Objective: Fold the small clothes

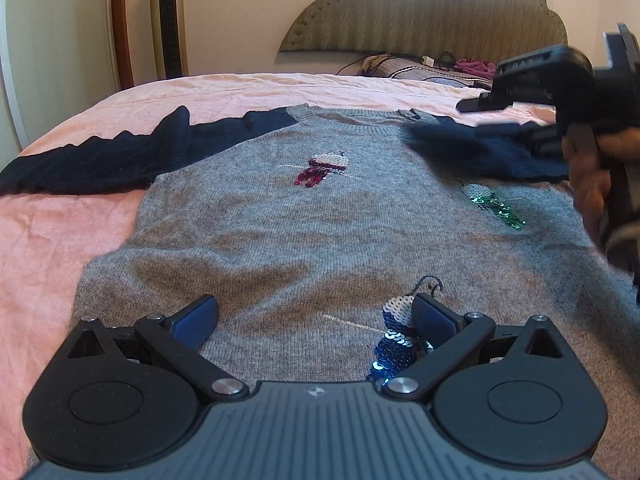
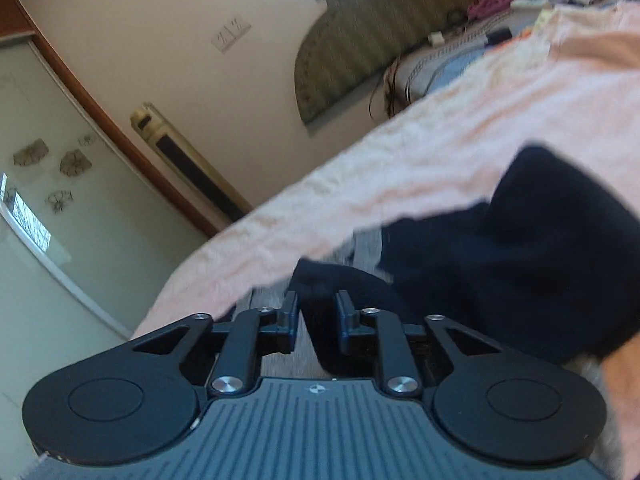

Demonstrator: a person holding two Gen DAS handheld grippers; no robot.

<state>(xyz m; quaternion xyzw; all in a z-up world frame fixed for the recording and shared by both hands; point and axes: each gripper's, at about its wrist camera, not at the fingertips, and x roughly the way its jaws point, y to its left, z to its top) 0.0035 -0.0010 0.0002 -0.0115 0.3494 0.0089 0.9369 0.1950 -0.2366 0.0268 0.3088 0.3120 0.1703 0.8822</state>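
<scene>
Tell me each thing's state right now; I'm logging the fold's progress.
Grey sweater: spread flat, front up, on the pink bedspread.
Left navy sleeve: stretched out sideways, unfolded.
Right navy sleeve: bunched over the shoulder, partly folded in.
Left tool: wide open, over the hem, holding nothing.
Right tool: jaws partly apart, navy fabric between them; grip unclear.

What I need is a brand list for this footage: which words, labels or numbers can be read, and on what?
None reads clearly.
Tower fan: label at its top, too small to read.
Right claw: raised lettering on its body, blurred.
Left claw: small emblem on its base, no letters.
</scene>
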